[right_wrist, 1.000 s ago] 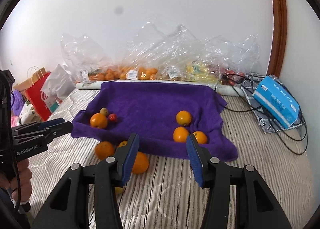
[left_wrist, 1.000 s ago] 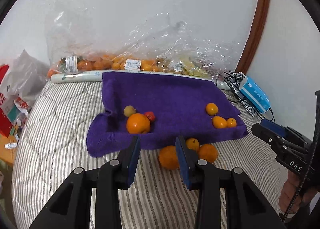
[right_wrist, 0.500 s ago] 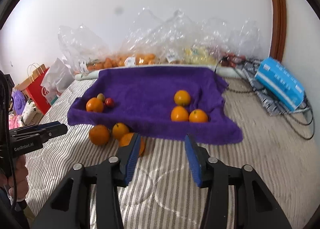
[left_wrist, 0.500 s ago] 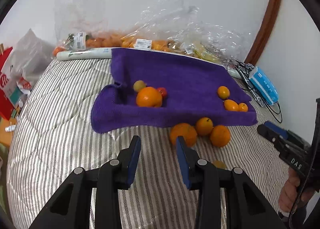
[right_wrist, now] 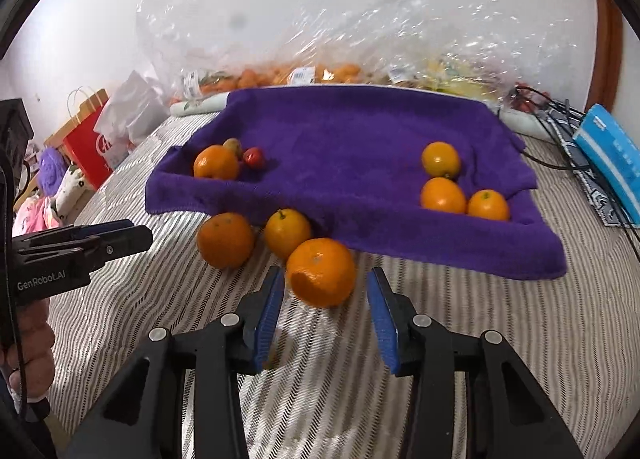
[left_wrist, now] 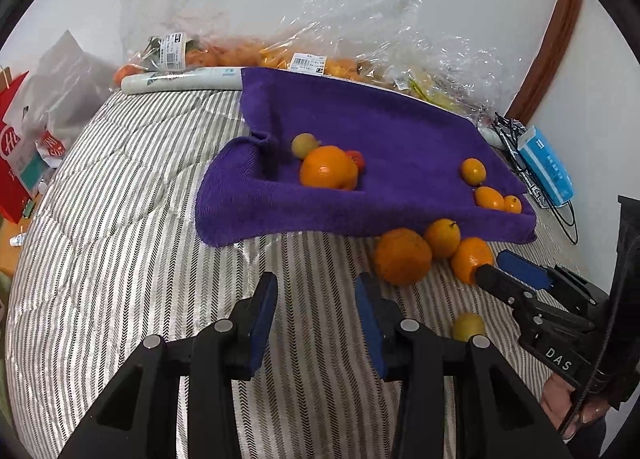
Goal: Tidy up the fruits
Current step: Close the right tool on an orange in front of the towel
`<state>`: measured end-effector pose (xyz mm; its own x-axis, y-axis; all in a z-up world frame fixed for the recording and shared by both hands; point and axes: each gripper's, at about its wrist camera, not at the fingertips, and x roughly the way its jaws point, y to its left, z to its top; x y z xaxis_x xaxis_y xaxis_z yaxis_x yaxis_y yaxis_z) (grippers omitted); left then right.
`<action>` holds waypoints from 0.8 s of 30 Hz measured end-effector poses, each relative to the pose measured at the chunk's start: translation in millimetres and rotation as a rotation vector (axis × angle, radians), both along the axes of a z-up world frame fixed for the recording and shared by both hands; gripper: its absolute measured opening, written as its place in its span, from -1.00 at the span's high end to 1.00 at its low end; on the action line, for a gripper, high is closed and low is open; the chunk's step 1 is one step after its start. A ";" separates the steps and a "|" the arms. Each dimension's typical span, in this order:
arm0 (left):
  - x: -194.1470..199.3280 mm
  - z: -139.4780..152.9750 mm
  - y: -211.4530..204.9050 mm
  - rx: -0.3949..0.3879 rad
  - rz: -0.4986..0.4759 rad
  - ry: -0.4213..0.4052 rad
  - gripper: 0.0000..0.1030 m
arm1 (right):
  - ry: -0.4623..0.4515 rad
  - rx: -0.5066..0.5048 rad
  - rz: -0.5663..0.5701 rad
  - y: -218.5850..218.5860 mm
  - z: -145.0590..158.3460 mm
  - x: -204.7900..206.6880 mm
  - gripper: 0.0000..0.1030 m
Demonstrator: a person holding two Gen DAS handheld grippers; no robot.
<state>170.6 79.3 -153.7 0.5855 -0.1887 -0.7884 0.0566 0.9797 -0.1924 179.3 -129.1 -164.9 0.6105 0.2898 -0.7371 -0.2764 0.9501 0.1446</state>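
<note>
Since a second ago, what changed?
Both grippers dropped toward the striped cover. The right gripper closed in on the nearest orange, now between its fingers, ungripped. The left gripper opened slightly, holding nothing. Fruit and purple towel unmoved.

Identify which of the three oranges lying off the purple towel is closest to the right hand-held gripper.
The front orange, right before the right hand-held gripper; the other two lie farther back against the towel edge.

Both my wrist cameras look steeply down along their fingers, close over the striped bed (left_wrist: 120,259). Each faces the purple towel (left_wrist: 380,147) and wall; both share the towel.
</note>
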 end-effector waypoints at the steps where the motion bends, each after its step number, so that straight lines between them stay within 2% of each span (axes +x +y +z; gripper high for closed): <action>1: 1.0 -2.2 2.1 0.003 0.005 0.004 0.25 | 0.001 -0.006 0.006 2.9 -1.7 0.8 0.15; 11: -0.5 -15.4 15.5 -0.021 0.012 0.023 0.25 | 0.019 -0.062 -0.004 11.7 -13.7 11.1 0.15; 16: -2.3 -18.0 15.6 -0.003 0.007 0.013 0.25 | 0.038 -0.075 -0.006 15.4 -19.9 17.5 0.15; 24: -1.4 -17.6 10.9 -0.019 -0.026 0.004 0.25 | 0.022 -0.096 0.010 17.9 -18.9 16.7 0.20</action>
